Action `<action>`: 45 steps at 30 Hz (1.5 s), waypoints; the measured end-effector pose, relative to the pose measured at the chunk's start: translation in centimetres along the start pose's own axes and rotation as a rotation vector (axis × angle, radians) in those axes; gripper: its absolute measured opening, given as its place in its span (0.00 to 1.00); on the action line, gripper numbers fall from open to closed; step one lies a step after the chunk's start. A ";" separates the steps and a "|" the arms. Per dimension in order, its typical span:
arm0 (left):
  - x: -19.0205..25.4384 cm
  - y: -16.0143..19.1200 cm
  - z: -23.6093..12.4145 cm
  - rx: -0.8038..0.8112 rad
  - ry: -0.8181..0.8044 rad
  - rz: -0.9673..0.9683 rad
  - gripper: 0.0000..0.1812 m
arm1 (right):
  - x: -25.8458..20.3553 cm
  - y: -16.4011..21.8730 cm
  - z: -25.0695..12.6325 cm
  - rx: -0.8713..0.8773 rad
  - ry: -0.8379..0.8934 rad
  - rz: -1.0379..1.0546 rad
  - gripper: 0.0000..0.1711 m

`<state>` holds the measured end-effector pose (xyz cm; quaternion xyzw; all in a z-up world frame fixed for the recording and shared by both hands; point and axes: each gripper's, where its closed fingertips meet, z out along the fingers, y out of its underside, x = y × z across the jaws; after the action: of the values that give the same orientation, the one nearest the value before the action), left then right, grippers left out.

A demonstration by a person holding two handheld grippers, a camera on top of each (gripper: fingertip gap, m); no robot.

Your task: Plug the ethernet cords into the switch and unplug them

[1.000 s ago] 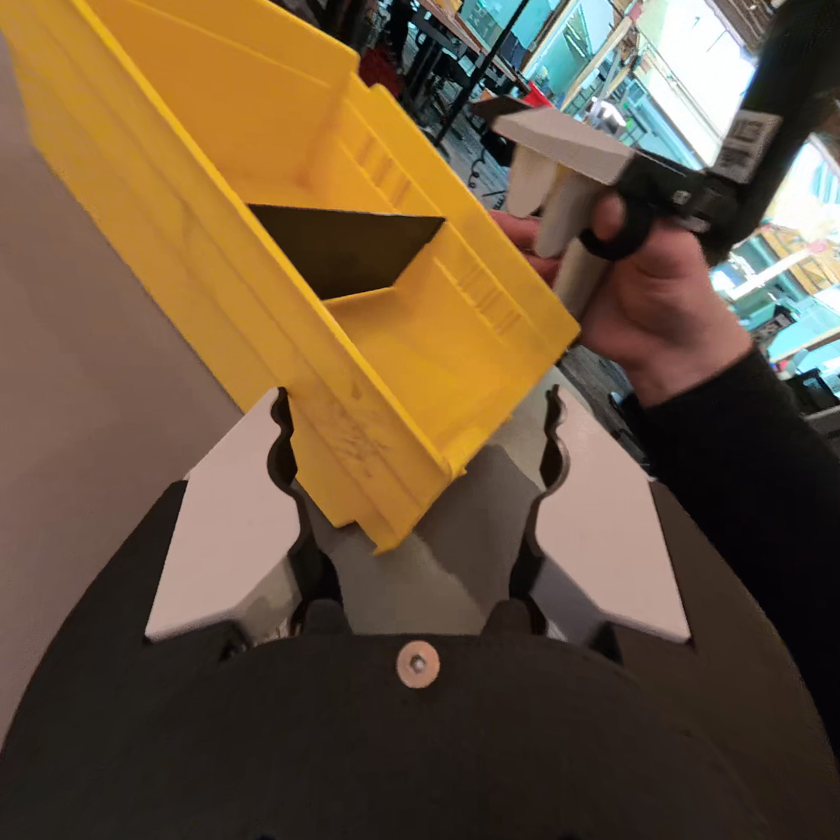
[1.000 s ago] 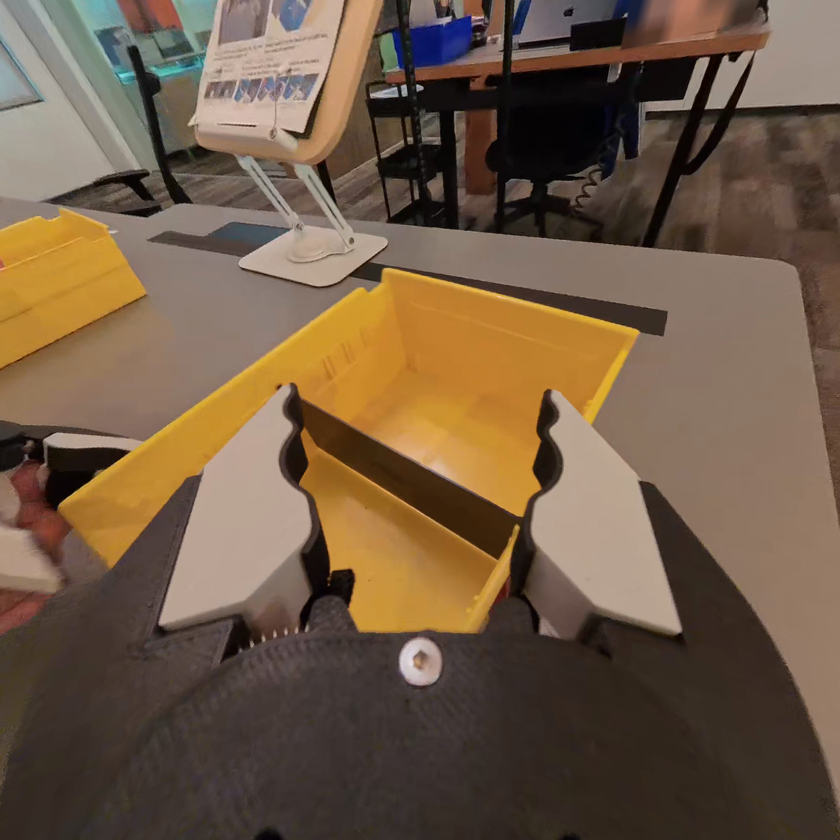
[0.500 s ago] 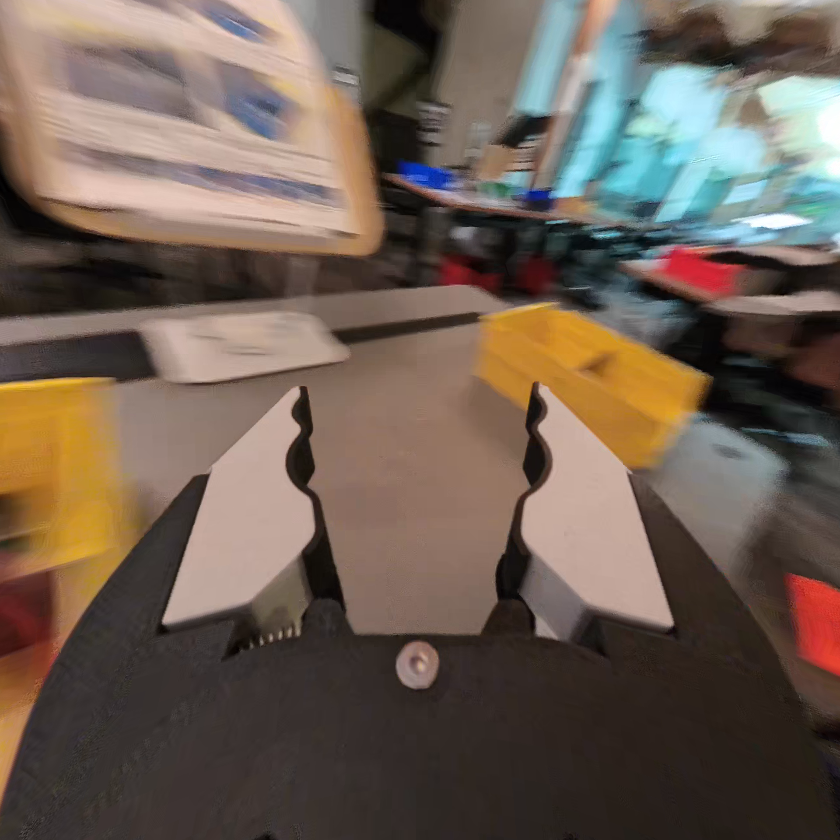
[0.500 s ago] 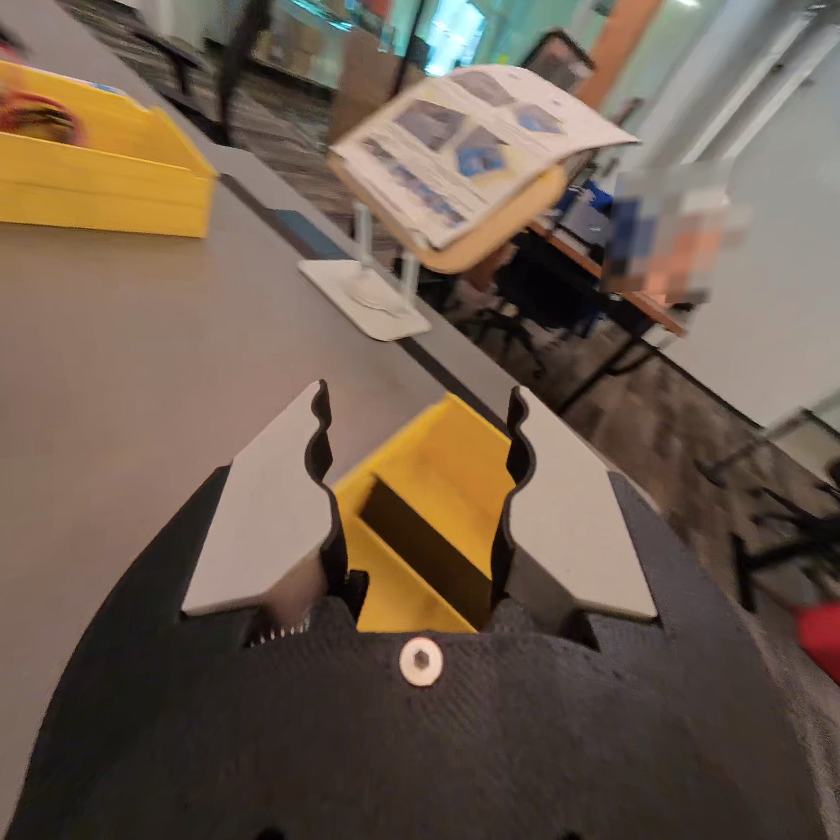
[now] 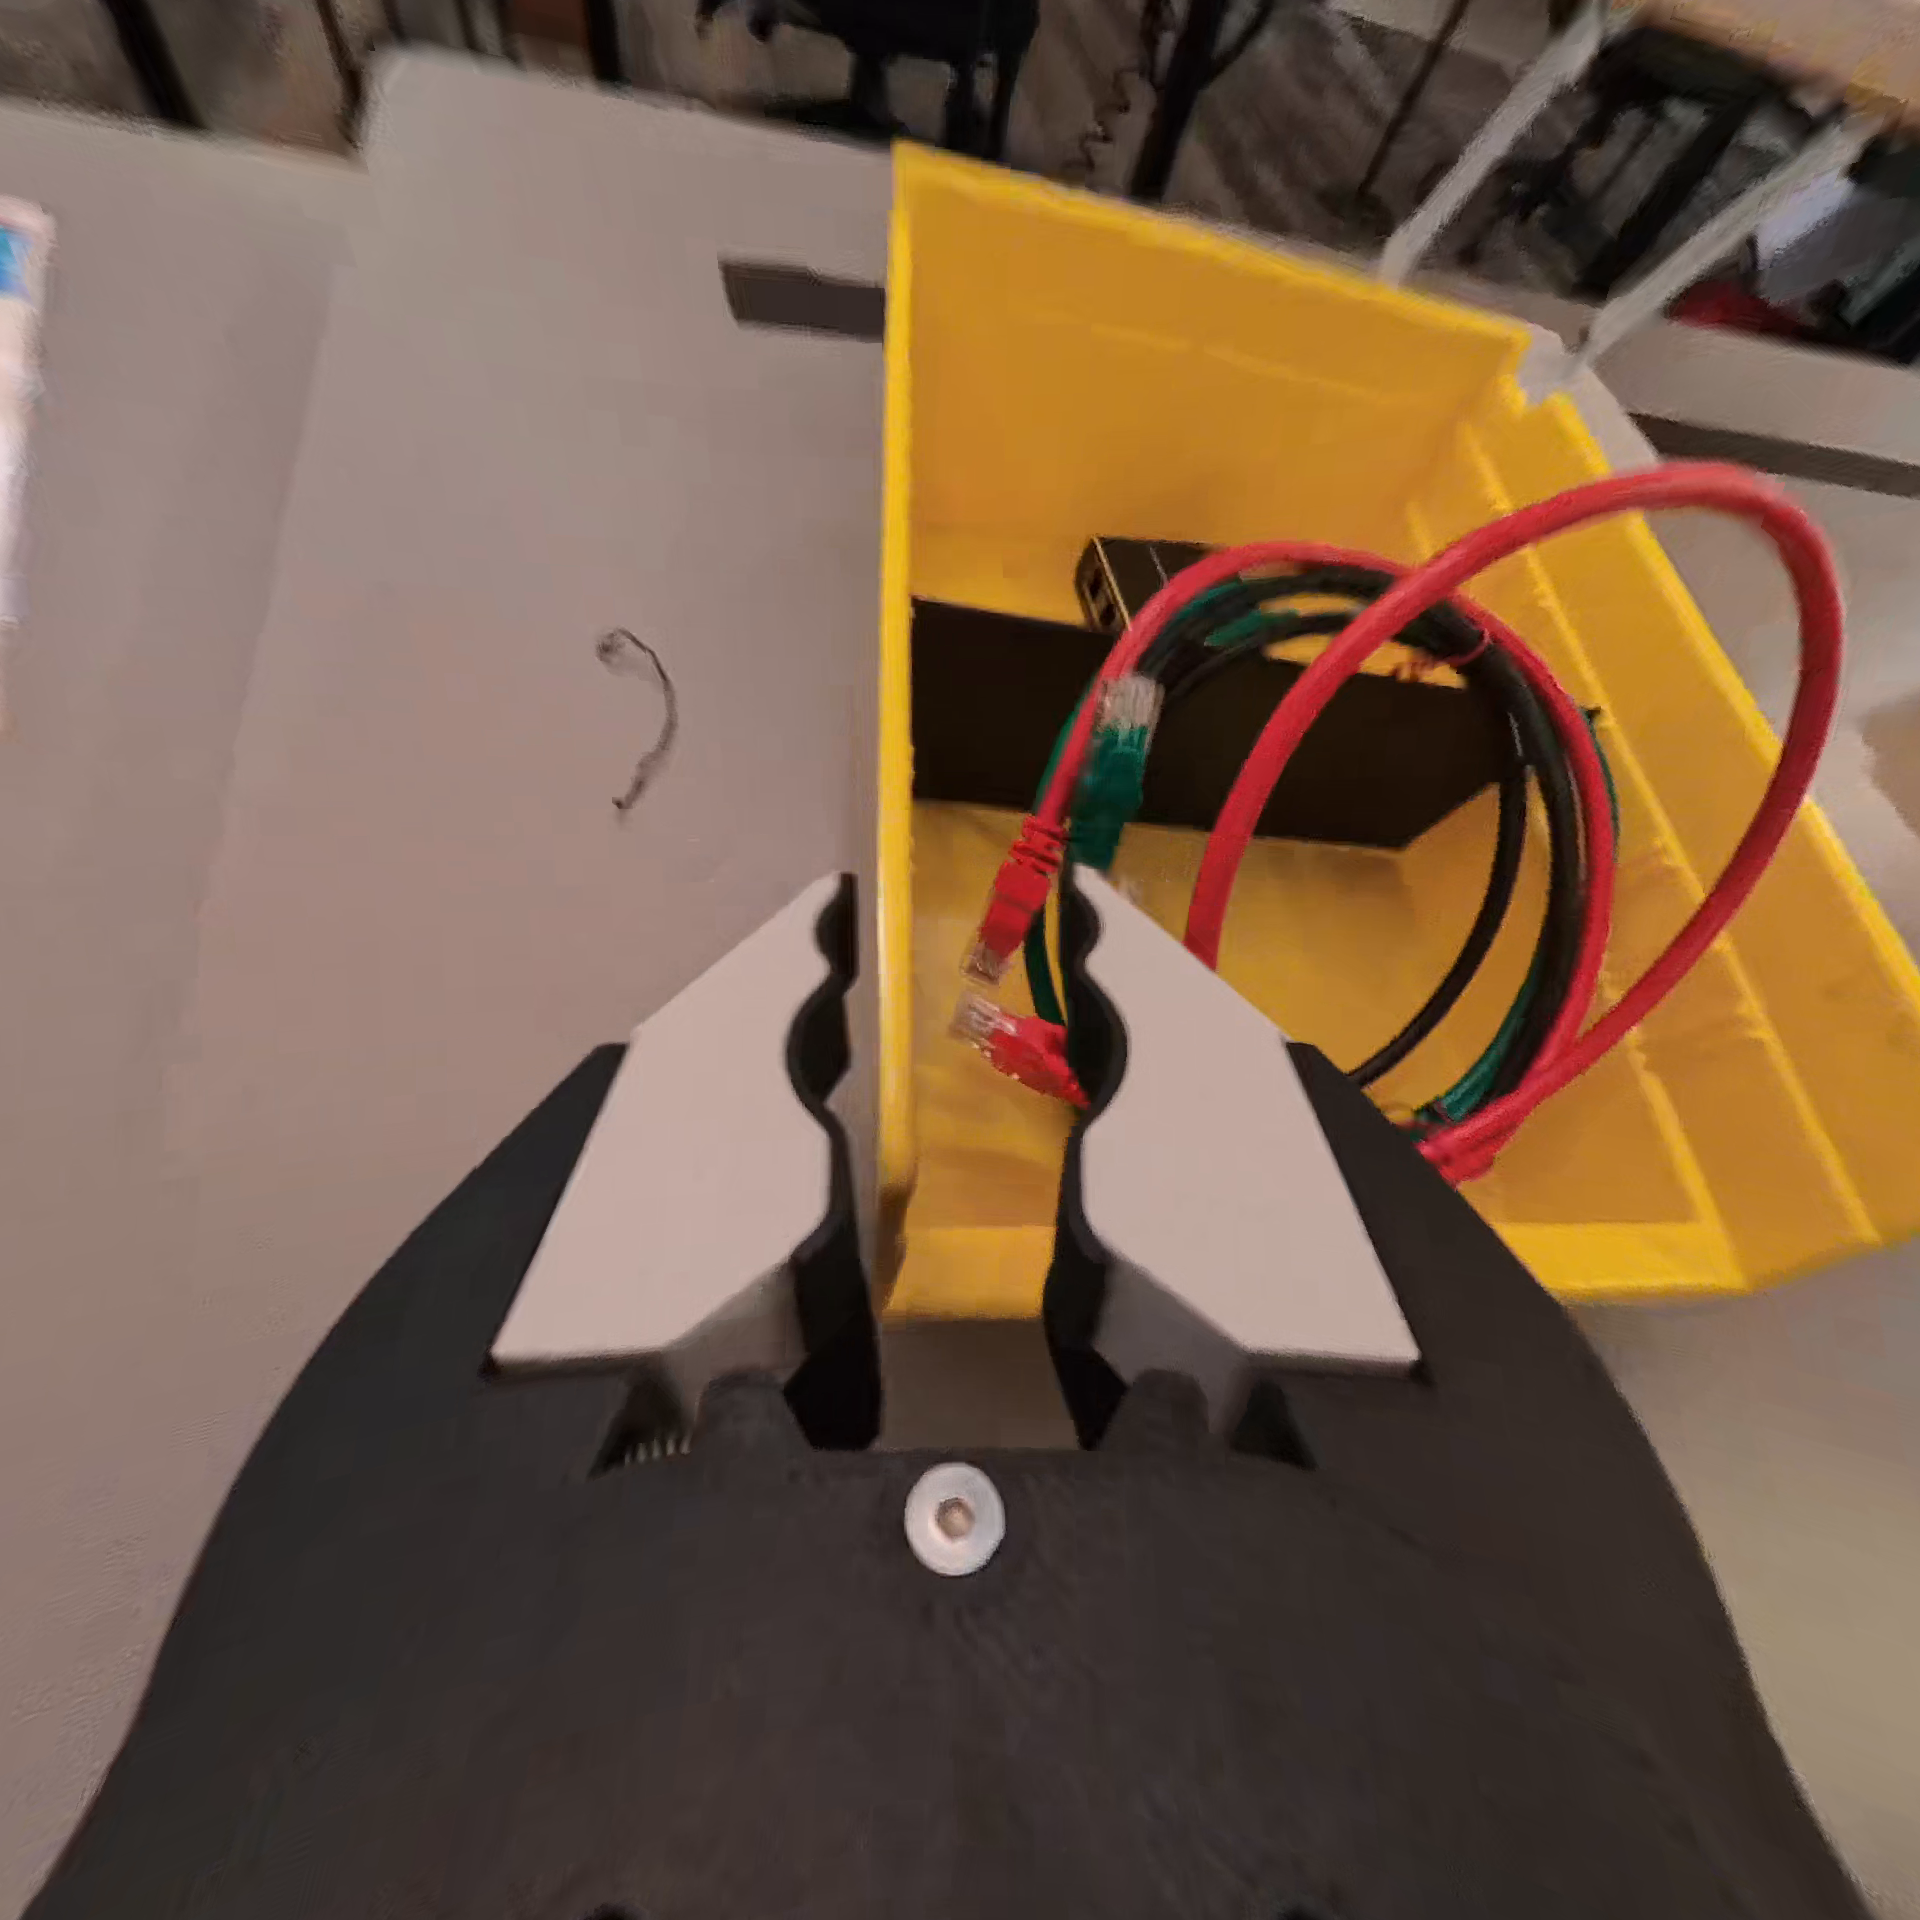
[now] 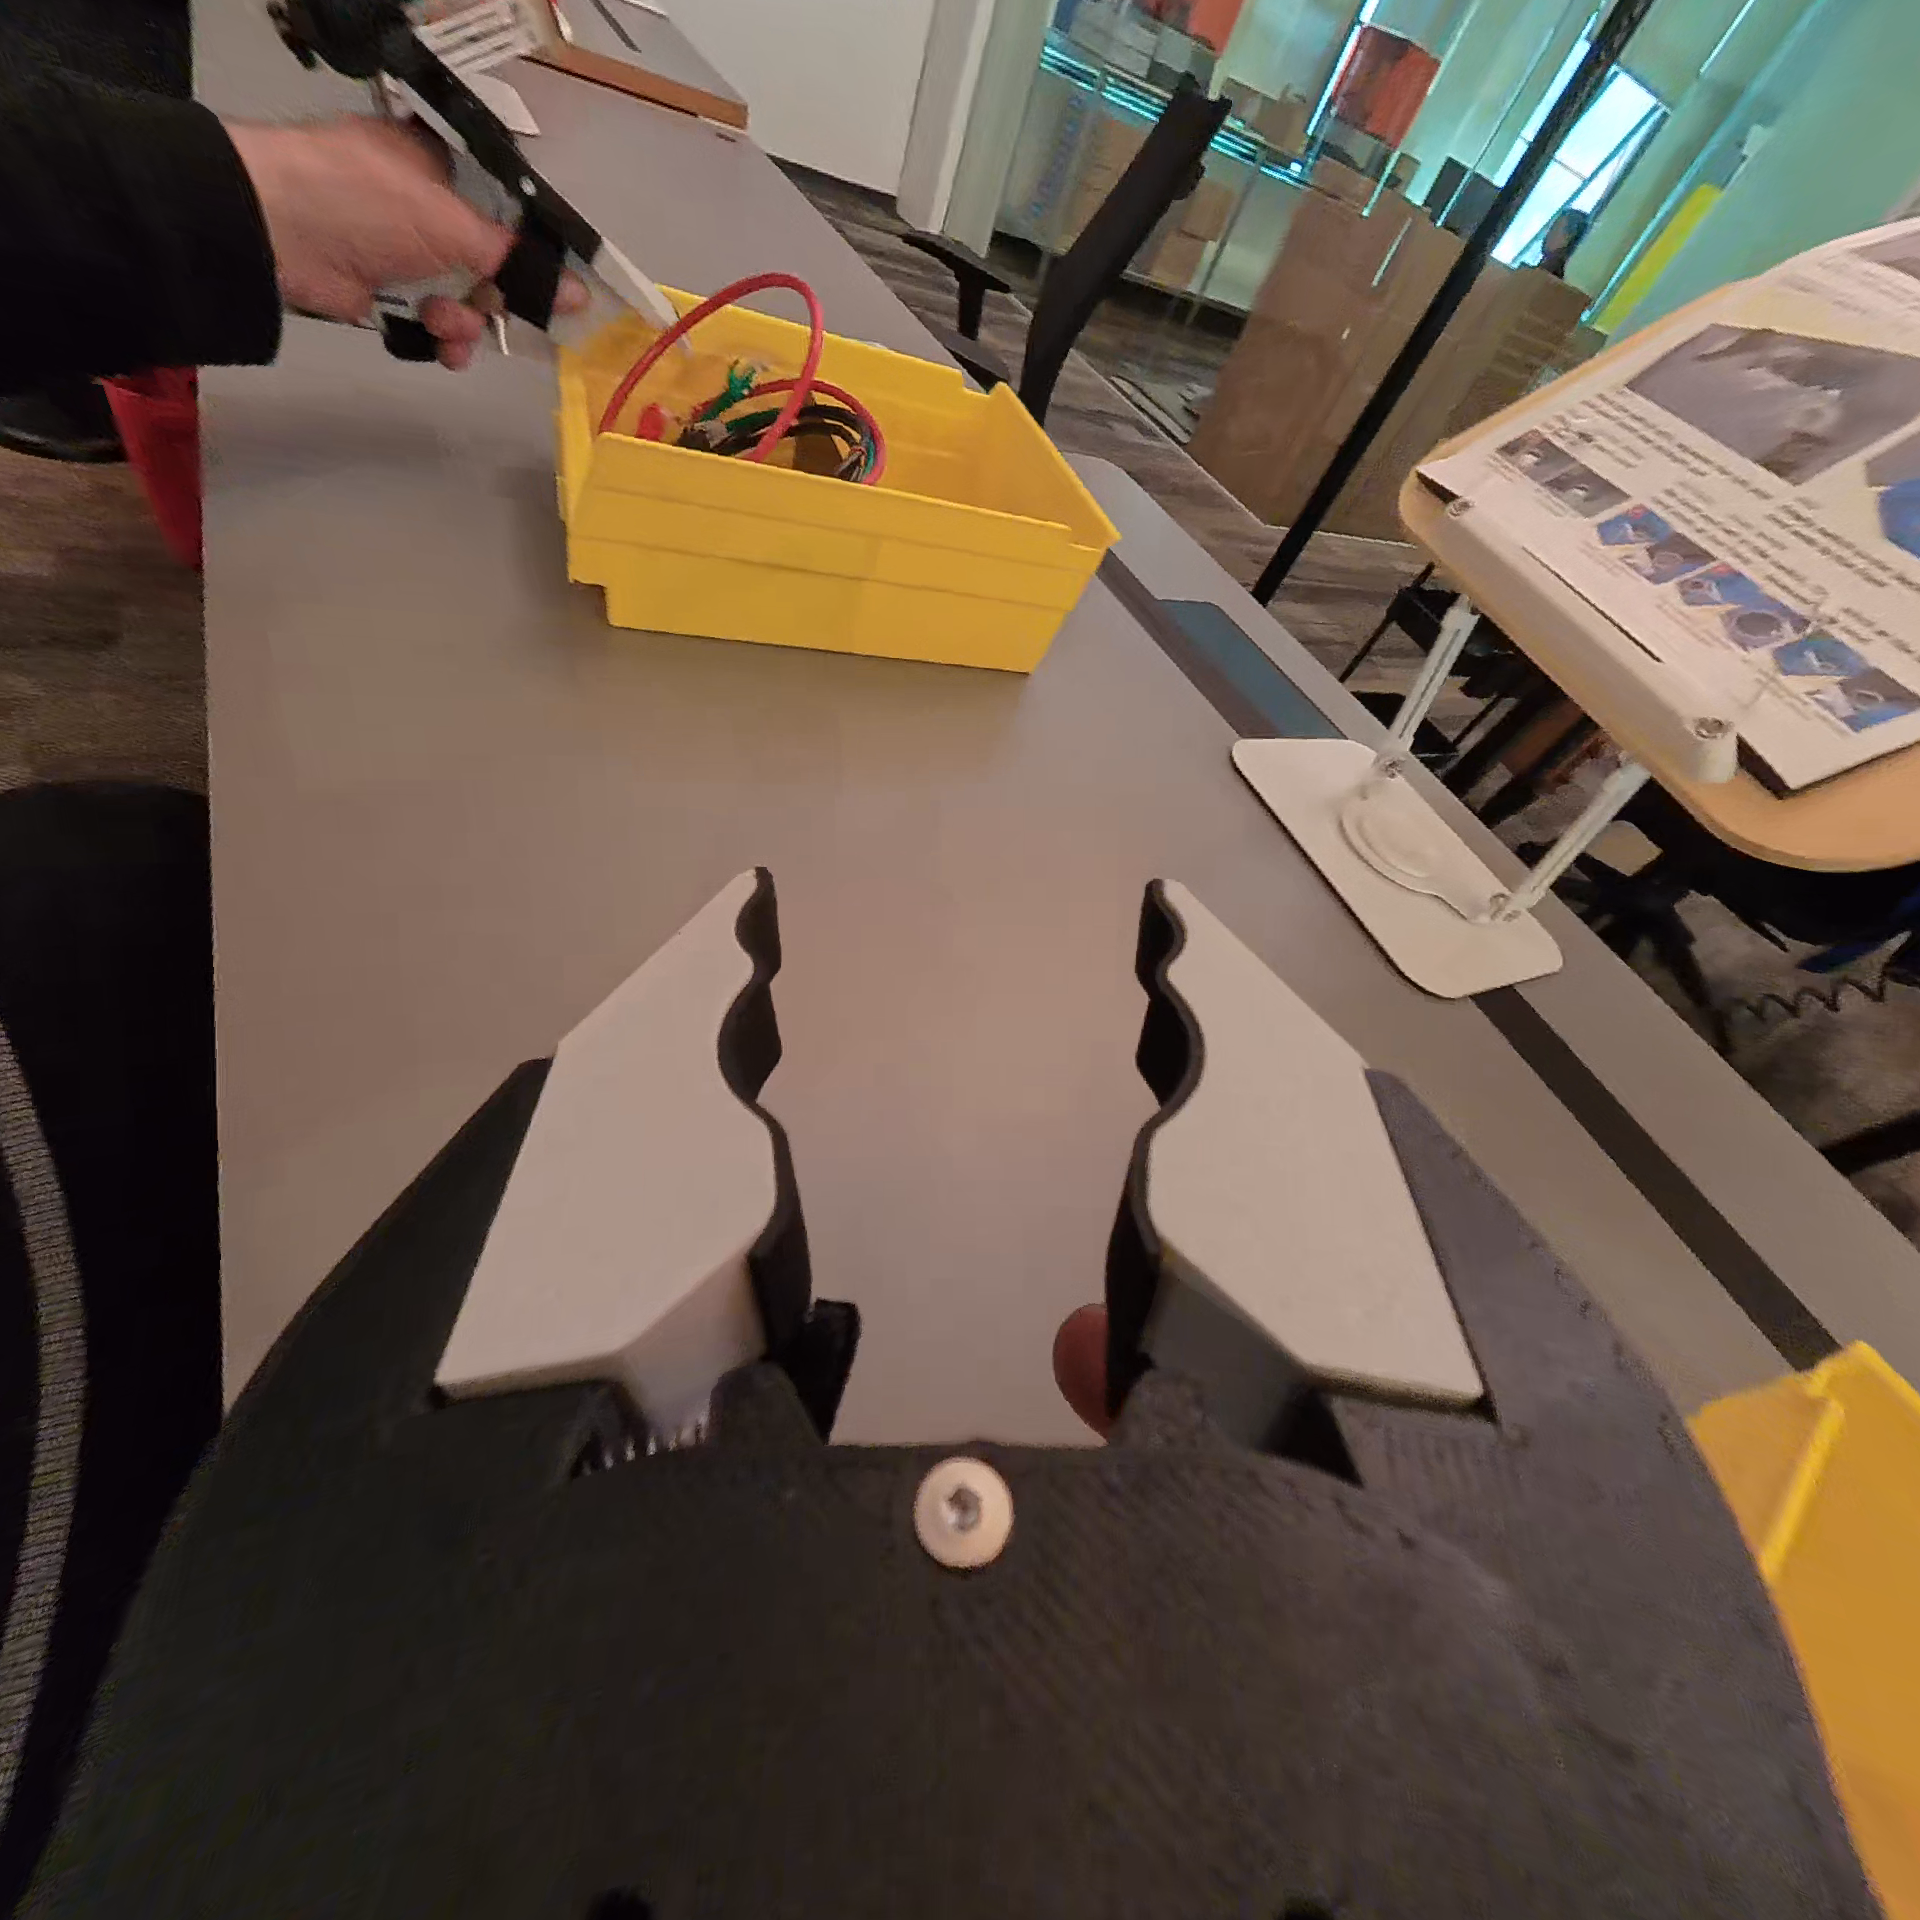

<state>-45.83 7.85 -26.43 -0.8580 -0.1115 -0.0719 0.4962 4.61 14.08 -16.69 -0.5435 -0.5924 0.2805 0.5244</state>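
Open right hand-held gripper (image 6: 961,987) above grey table (image 6: 623,831)

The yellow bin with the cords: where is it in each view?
Left wrist view: the yellow bin fills the centre and right, its near corner between the left gripper fingers.
Right wrist view: upper left of centre, far across the table.
Shared landmark: the red cord loop rising above the rim.

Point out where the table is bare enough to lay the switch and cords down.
Widest bare stretch: the grey table between the right gripper and the yellow bin, bordered by the white stand base. Also left of the bin's wall, apart from a small wire scrap. Crowded: the bin's near compartment, full of coiled cords.
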 end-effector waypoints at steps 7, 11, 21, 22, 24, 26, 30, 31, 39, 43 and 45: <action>-1.6 1.6 -0.2 -0.024 -0.165 0.031 0.01 | -1.0 0.2 1.9 -0.020 -0.024 0.007 0.34; -2.5 2.2 -1.4 -0.005 -0.209 0.032 0.01 | -1.7 0.8 3.0 -0.034 -0.047 0.044 0.36; 4.3 -4.3 -9.3 0.189 -0.292 0.143 0.61 | -2.0 3.9 3.1 -0.150 -0.110 0.240 0.73; 7.6 -5.0 -9.3 0.198 -0.228 0.176 0.62 | -2.1 4.6 3.4 -0.173 -0.118 0.253 0.78; 14.0 -5.6 -8.4 0.178 -0.132 0.245 0.62 | -2.0 5.5 4.1 -0.185 -0.113 0.269 0.79; 21.5 -4.4 -6.2 0.104 0.016 0.315 0.52 | -2.2 6.5 4.9 -0.213 -0.136 0.304 0.82; 34.0 -0.2 -0.2 -0.037 0.337 0.382 0.53 | -1.0 8.8 6.4 -0.276 -0.105 0.303 0.88; 36.0 1.3 1.7 -0.096 0.391 0.394 0.53 | -0.6 9.3 6.7 -0.281 -0.099 0.320 0.88; 39.4 9.7 14.5 -0.312 0.429 0.529 0.60 | 0.5 11.6 8.6 -0.322 -0.081 0.343 0.83; 39.4 11.0 16.1 -0.325 0.389 0.591 0.58 | 0.6 12.5 9.5 -0.342 -0.086 0.327 0.82; 39.2 10.9 16.2 -0.323 0.395 0.600 0.57 | 0.4 12.8 10.0 -0.348 -0.101 0.329 0.81</action>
<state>-4.90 21.35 -34.37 -0.8892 0.2547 -0.1039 0.3657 -0.10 20.06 -31.03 -0.7001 -0.5608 0.2826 0.3400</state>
